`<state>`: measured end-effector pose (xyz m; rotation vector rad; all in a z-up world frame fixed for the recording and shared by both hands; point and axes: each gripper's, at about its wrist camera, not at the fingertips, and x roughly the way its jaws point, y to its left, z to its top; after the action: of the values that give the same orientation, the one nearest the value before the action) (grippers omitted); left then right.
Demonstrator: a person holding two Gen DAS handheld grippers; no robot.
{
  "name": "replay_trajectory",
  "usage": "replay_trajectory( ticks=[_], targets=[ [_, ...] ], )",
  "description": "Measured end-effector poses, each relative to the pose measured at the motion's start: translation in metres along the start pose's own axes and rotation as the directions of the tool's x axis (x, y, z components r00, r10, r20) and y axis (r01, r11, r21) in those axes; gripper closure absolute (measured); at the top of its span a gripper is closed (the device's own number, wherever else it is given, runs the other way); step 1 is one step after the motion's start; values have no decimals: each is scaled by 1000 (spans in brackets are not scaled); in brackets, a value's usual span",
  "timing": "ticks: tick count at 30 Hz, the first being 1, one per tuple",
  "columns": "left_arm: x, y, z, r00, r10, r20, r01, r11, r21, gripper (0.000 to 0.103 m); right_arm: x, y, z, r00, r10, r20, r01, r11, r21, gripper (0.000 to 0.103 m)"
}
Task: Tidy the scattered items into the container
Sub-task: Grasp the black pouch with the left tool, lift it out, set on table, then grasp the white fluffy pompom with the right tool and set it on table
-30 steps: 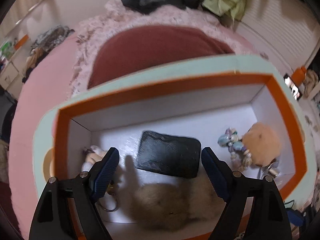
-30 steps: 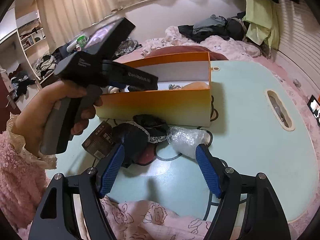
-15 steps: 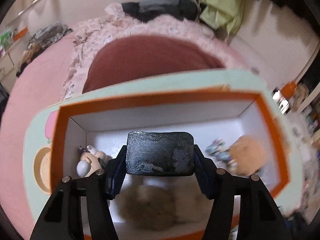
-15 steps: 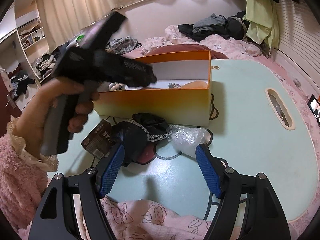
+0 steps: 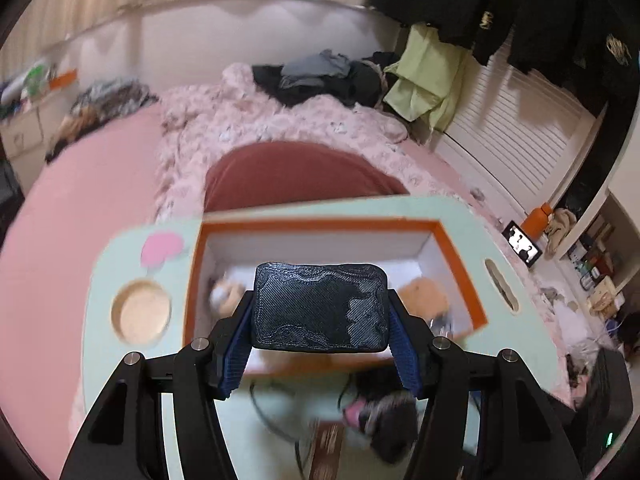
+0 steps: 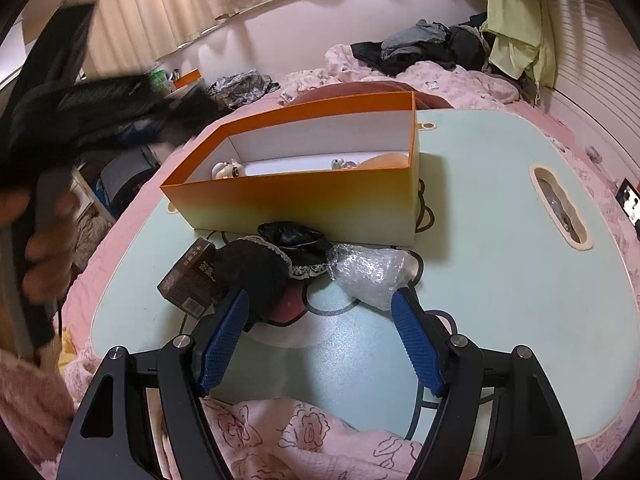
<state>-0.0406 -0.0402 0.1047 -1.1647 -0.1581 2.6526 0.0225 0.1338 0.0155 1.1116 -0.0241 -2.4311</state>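
Our left gripper [image 5: 320,338] clamps the black textured pad [image 5: 321,307] above the orange box [image 6: 304,200]; our right gripper [image 6: 320,340] gapes empty before it on the bench [image 6: 500,280].

The black pad [image 5: 320,307] clamped in my left claw [image 5: 320,320] blocks the middle of the orange box [image 5: 460,256], so I cannot see what lies on its floor there. Low in that frame, the dark things on the table [image 5: 120,264] are smeared past naming. At the left edge of my right claw's view, my left hand [image 6: 44,256] is a blur, partly cut off.
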Motion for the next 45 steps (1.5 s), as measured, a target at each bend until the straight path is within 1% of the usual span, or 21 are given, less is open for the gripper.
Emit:
replay_trajectory(
  ticks=[2,6,11,13,22,24,25,26,28,31,33,34,35,36,37,38,39,40,41,43,45],
  targets=[
    [-3,10,-16,1000,23,-4,-24,999,-25,43,1,-1,0,1000,4,-4,-4,1000,8,29],
    [1,13,-44,995,98,-15,-98,995,17,43,1,-1,0,1000,6,-7,-6,1000,13,29],
    [9,28,-67,996,66,-56,-69,997,-40,43,1,-2,0,1000,8,-6,-8,1000,17,29],
    [16,30,-76,995,75,-63,-79,996,-51,43,1,-3,0,1000,12,-6,-12,1000,23,29],
    [32,25,-84,995,66,-68,-70,996,-50,42,0,-6,2,1000,18,-5,-17,999,34,29],
    [28,25,-84,997,49,-54,-52,997,-54,37,-1,-7,3,1000,17,2,-17,999,39,29],
    [26,26,-84,998,42,-43,-44,997,-59,30,-2,-8,5,1000,17,10,-18,999,41,29],
    [24,27,-84,999,40,-27,-42,997,-69,18,-4,-10,7,1000,18,22,-19,999,43,29],
    [21,32,-86,999,51,14,-50,993,-103,7,-13,-9,17,997,13,70,-16,999,40,30],
    [23,35,-91,999,16,28,-12,990,-142,7,-30,-5,41,989,47,142,-56,997,61,31],
    [24,34,-96,999,-15,36,20,987,-160,7,-35,3,67,984,97,148,-106,993,51,31],
    [23,34,-98,999,-23,43,30,986,-164,7,-33,11,82,986,116,124,-120,992,32,31],
    [21,33,-101,998,-26,57,36,985,-170,7,-26,17,97,989,129,78,-131,991,18,37],
    [20,31,-103,997,-26,72,38,984,-172,7,-15,22,111,989,147,11,-147,989,16,42],
    [18,29,-105,996,-22,82,36,985,-171,7,1,26,124,983,168,-72,-166,986,28,52],
    [17,27,-106,996,-15,92,30,986,-165,7,20,29,134,968,181,-174,-176,983,45,57],
    [15,26,-107,995,-8,104,24,987,-161,7,41,32,142,945,180,-272,-172,984,53,58],
    [13,26,-107,994,-4,113,22,987,-160,7,59,35,145,922,170,-347,-162,985,53,63],
    [12,26,-107,993,-4,120,23,987,-160,7,79,37,148,899,149,-412,-139,989,53,65],
    [10,27,-108,992,-6,127,27,986,-166,7,105,35,150,872,99,-480,-83,995,54,65],
    [12,29,-109,992,-16,122,37,984,-173,7,122,29,151,863,59,-501,-29,997,68,65]
  ],
)
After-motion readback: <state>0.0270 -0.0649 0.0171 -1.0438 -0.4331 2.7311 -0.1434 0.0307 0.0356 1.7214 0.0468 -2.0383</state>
